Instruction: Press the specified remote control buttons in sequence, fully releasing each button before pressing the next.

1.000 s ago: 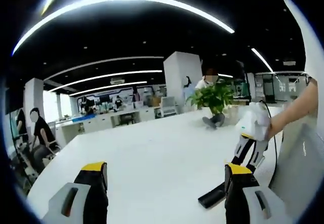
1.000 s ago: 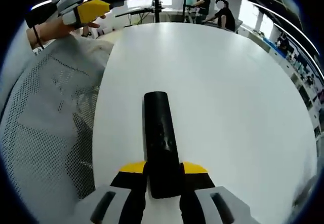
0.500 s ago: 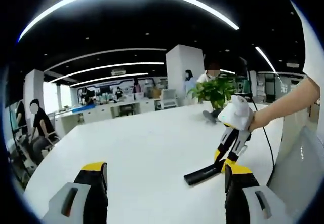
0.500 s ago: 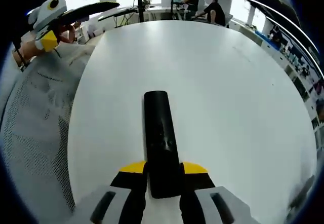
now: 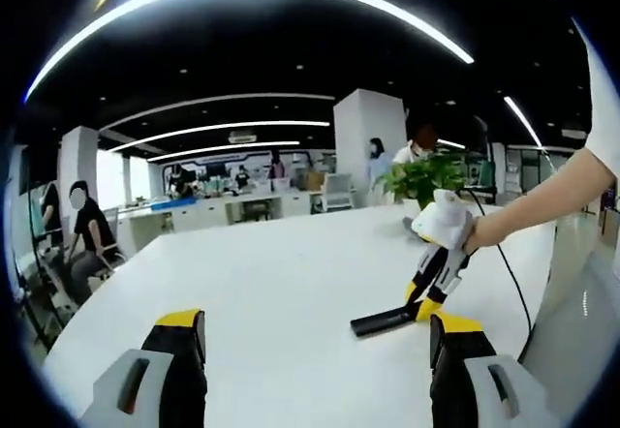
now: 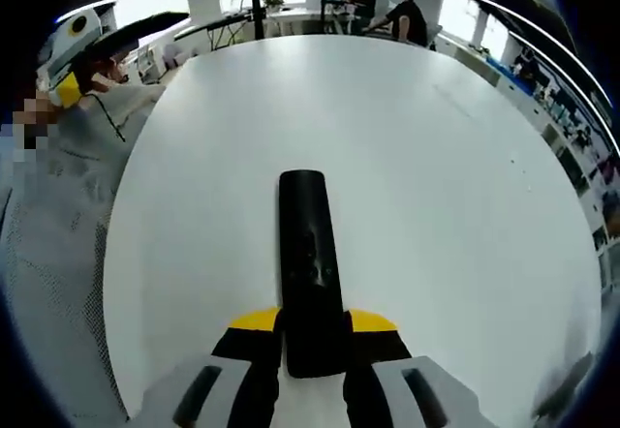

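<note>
The left gripper (image 5: 308,351) is held up above the table with its two yellow-tipped jaws spread wide apart and nothing between them; in the right gripper view it appears at the upper left edge (image 6: 68,60), raised beside the person's body. The right gripper (image 6: 312,336) has its jaws closed snugly on the near end of the remote control (image 6: 310,263), which sticks straight out ahead of them; in the left gripper view the right gripper (image 5: 424,304) angles downward, gripped by a hand (image 5: 472,237) on a bare outstretched forearm (image 5: 542,200) reaching in from the right.
</note>
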Motion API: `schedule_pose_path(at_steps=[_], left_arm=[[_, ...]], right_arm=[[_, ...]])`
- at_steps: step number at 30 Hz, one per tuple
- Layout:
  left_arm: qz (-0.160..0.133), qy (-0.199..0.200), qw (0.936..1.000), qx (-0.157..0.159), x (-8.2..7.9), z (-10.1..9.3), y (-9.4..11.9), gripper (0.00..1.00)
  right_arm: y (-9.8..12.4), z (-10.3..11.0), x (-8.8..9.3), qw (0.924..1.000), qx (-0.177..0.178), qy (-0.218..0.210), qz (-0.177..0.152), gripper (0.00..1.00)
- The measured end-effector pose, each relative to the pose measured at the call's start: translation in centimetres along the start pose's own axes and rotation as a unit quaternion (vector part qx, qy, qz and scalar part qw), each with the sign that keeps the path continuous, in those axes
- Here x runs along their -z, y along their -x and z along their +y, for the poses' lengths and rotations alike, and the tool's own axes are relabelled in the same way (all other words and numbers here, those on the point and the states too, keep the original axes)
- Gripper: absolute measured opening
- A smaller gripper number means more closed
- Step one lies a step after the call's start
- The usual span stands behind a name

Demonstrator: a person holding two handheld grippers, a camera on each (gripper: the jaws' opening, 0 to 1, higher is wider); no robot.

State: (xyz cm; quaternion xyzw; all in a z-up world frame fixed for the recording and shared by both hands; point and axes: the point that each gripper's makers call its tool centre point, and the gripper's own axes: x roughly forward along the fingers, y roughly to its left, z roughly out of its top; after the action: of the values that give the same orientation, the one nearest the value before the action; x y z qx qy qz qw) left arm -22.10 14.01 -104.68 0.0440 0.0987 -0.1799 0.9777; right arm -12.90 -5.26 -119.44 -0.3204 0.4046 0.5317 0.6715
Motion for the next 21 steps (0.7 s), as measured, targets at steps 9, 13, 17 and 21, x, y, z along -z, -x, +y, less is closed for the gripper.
schedule_pose_path(at_steps=[9,13,17,21], left_arm=[[0.001,0.007,1.0,0.003,-0.2,-0.3,0.0,1.0],[0.002,0.009,0.9999,0.004,-0.4,-0.6,-0.1,1.0],[0.003,0.013,0.9999,0.006,-0.5,-0.7,-0.1,1.0],[0.001,0.016,0.9999,0.005,-0.8,-0.8,-0.2,1.0]], right_arm=[[-0.3,-2.0,-0.3,0.9998,0.003,0.01,0.018,0.22],[-0.3,-2.8,-0.5,0.9994,0.0,0.018,0.029,0.22],[-0.4,-3.7,-0.5,0.9993,-0.001,0.016,0.033,0.22],[-0.5,-4.4,-0.5,0.9992,-0.005,0.022,0.035,0.22]])
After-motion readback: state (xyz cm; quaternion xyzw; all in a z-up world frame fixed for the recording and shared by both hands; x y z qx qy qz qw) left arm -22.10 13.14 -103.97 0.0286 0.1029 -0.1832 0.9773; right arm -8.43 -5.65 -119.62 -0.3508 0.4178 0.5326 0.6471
